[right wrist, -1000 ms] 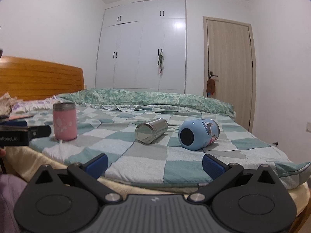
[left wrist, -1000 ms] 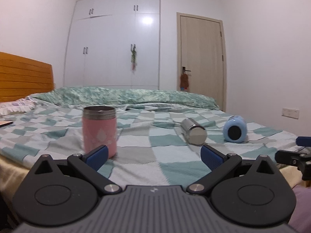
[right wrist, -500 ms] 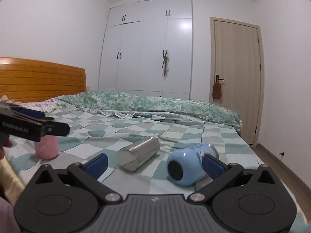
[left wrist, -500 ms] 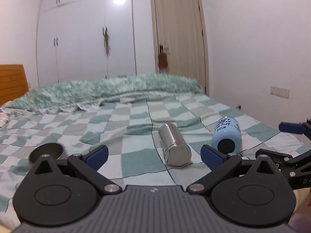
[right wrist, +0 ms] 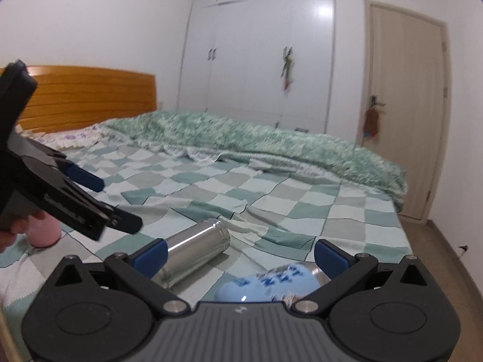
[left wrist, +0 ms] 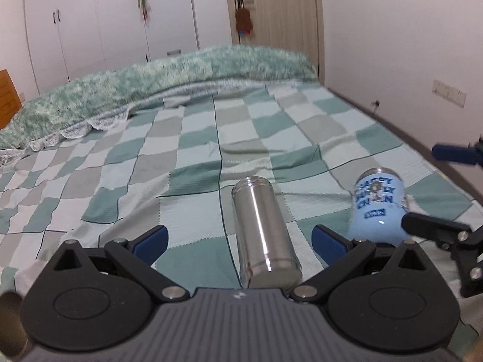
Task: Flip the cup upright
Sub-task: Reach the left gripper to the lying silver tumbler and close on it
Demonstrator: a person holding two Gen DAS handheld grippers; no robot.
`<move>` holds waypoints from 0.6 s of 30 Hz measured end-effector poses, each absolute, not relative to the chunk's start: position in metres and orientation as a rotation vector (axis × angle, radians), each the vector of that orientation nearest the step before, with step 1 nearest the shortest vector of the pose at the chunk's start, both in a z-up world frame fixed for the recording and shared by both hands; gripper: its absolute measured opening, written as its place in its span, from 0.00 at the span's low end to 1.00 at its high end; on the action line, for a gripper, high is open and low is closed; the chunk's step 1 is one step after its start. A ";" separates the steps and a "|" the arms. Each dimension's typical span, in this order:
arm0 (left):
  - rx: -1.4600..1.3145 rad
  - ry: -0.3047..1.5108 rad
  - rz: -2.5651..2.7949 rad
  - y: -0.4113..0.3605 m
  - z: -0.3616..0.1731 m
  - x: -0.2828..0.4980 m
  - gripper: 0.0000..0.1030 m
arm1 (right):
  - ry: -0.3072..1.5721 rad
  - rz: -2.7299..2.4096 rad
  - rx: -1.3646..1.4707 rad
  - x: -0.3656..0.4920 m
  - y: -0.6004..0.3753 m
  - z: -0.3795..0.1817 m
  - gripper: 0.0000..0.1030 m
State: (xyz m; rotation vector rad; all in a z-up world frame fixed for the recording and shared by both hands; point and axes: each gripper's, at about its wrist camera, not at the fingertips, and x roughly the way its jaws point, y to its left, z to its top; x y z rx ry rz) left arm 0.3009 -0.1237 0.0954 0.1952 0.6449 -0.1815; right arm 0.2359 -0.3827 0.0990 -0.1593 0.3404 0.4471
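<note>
Left wrist view, steel cup [left wrist: 265,229] lying between wide-open left hand-held gripper [left wrist: 240,236], blue cup [left wrist: 377,208] beside, right hand-held gripper [right wrist: 240,255] wide, empty.

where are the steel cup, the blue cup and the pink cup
steel cup [left wrist: 265,229], left wrist view, middle of its side
blue cup [left wrist: 375,208], left wrist view, printed side
pink cup [right wrist: 45,233], right wrist view, lower body

White wardrobe [right wrist: 259,60], wooden door [right wrist: 407,114], headboard [right wrist: 87,99], green quilt [left wrist: 151,90].
</note>
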 end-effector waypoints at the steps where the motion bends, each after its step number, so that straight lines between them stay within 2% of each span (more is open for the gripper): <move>1: 0.201 0.662 -0.178 -0.126 0.095 0.310 1.00 | 0.352 0.456 -0.167 0.245 -0.385 0.102 1.00; 16: 0.188 0.994 -0.172 -0.146 0.040 0.402 0.99 | 0.509 0.528 -0.185 0.313 -0.403 0.087 1.00; 17: 0.188 1.021 -0.178 -0.147 0.036 0.405 0.90 | 0.511 0.528 -0.185 0.313 -0.404 0.085 1.00; 18: 0.182 1.058 -0.186 -0.147 0.031 0.408 0.72 | 0.511 0.527 -0.186 0.313 -0.404 0.084 1.00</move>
